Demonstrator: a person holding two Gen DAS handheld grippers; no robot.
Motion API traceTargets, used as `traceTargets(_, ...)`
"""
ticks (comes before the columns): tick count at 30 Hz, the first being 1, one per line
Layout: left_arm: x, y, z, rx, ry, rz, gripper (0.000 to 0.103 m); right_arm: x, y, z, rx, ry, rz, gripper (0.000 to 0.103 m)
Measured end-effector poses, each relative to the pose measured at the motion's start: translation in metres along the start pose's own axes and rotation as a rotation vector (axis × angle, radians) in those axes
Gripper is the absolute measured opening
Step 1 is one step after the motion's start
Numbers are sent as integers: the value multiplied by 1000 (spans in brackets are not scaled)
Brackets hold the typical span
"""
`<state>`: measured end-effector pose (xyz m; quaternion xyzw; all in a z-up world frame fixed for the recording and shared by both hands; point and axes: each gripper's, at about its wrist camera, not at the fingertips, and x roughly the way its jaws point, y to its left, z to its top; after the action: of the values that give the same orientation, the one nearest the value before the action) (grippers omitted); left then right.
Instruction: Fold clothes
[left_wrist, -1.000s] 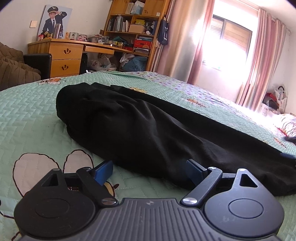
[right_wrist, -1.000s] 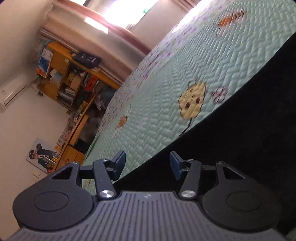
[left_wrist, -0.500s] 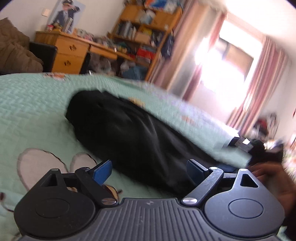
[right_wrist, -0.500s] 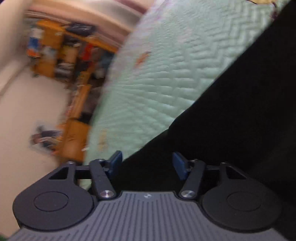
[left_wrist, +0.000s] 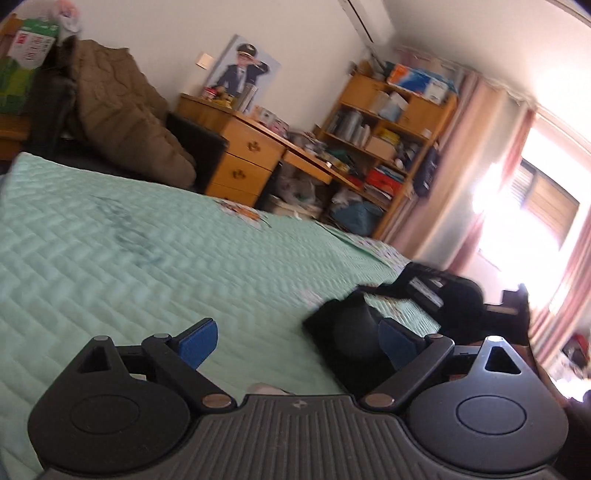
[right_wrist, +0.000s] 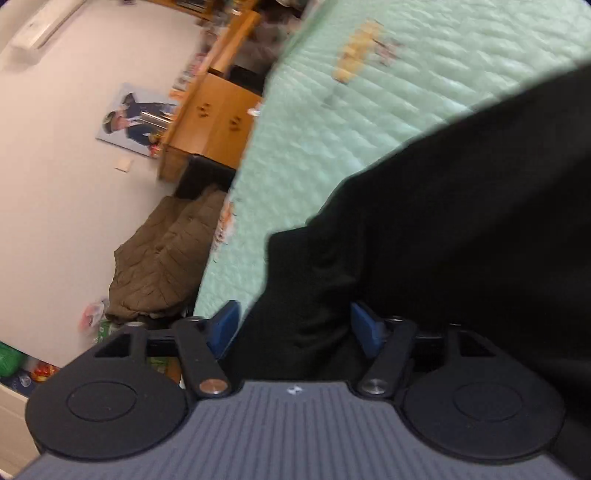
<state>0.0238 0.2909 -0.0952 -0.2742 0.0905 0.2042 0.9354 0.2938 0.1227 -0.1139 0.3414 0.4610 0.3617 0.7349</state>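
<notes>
A black garment (right_wrist: 461, 206) lies on the green quilted bedspread (right_wrist: 369, 110). In the right wrist view its corner (right_wrist: 295, 280) sits between my right gripper's (right_wrist: 295, 325) open blue pads, which are apart and not closed on it. In the left wrist view only an end of the black garment (left_wrist: 347, 339) shows at the right, just beside the right pad. My left gripper (left_wrist: 295, 339) is open and empty, low over the bedspread (left_wrist: 147, 266). The other gripper's black body (left_wrist: 454, 295) shows beyond the cloth.
A wooden desk (left_wrist: 251, 155) and bookshelf (left_wrist: 384, 140) stand past the bed's far edge. A brown quilted coat (left_wrist: 118, 118) is heaped at the left. Pink curtains and a bright window (left_wrist: 535, 206) are at the right.
My left gripper has swung left, so the garment has slid from the centre to the right edge of its view. My right gripper has moved along the garment to its corner. Both stay open.
</notes>
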Motion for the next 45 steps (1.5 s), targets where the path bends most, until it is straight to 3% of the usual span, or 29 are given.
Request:
traceTargets(2, 2, 7, 3, -15, 18, 0, 95, -13, 18, 5, -78, -34, 21, 77)
traceTargets(4, 2, 15, 5, -34, 33, -3, 95, -41, 18, 3, -78, -174, 55, 77)
traceTargets(7, 3, 18, 6, -34, 37, -6, 95, -50, -14, 6, 129, -275, 82, 78)
traceTargets(9, 4, 19, 6, -25, 37, -2, 95, -28, -39, 0, 306, -233, 127, 78)
traceTargets(10, 4, 19, 5, -24, 34, 1, 95, -8, -44, -3, 350, -165, 170, 78)
traceTargets(13, 6, 19, 4, -24, 45, 5, 95, -7, -11, -2, 99, -148, 100, 82)
traceTargets(14, 6, 19, 2, -25, 52, 5, 95, -14, -7, -1, 80, -150, 101, 81)
traceTargets(17, 7, 20, 2, -27, 53, 8, 95, -42, -6, 3, 114, -257, 137, 80)
traceTargets(20, 8, 19, 1, -23, 53, 13, 95, -37, -13, -18, 159, -199, 217, 80)
traceTargets(22, 8, 18, 0, -14, 52, 18, 95, -5, -15, -28, 165, -26, 173, 80)
traceTargets(24, 7, 19, -2, -11, 50, 23, 95, -7, -10, -35, 103, -47, 149, 79)
traceTargets(29, 10, 22, -1, -32, 66, 34, 95, -35, -9, -44, 114, -179, 255, 82)
traceTargets(31, 10, 20, -1, -24, 68, 34, 95, -18, -20, -42, 144, -77, 225, 82)
traceTargets(33, 9, 22, -3, -20, 67, 32, 95, -14, -18, -32, 153, -69, 193, 76)
traceTargets(36, 10, 23, -3, -23, 74, 36, 95, -42, -24, -21, 152, -232, 279, 80)
traceTargets(38, 12, 20, -3, -10, 78, 37, 95, -53, -40, -8, 195, -290, 226, 88)
traceTargets(39, 13, 19, -4, -3, 80, 37, 95, -51, -53, 4, 229, -274, 178, 88)
traceTargets(40, 13, 18, -4, 3, 82, 36, 95, -53, -65, 12, 271, -261, 133, 83)
traceTargets(41, 13, 19, -4, 4, 84, 34, 95, -65, -78, 16, 326, -287, 116, 68)
traceTargets(42, 14, 19, -5, 5, 85, 32, 95, -77, -91, 20, 378, -313, 100, 67)
traceTargets(45, 16, 19, -4, 13, 98, 26, 95, -138, -102, 16, 324, -457, 62, 76)
